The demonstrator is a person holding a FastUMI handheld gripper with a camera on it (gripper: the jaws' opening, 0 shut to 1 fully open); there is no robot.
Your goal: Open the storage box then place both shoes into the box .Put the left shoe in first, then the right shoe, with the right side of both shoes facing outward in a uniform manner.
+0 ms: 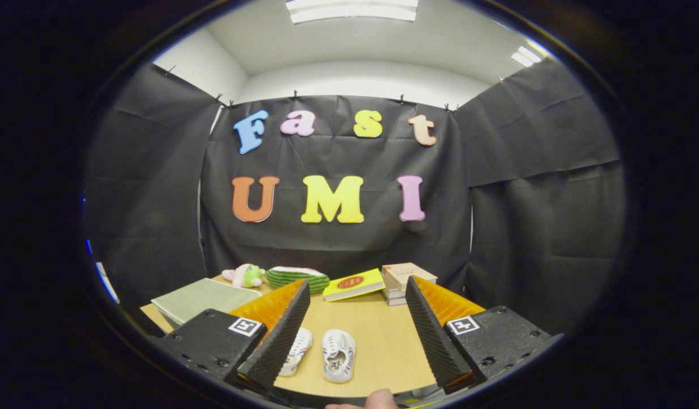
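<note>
Two small white shoes lie side by side on the wooden table, toes pointing toward me. One shoe sits between my fingers; the other shoe is partly hidden behind my left finger. My gripper is held above them, open wide, with nothing between the fingers. A flat grey-green storage box with its lid down rests on the table beyond the left finger.
At the back of the table lie a pink and green plush toy, a green striped cushion, a yellow book and a stack of books. A fingertip of a person's hand shows at the near edge.
</note>
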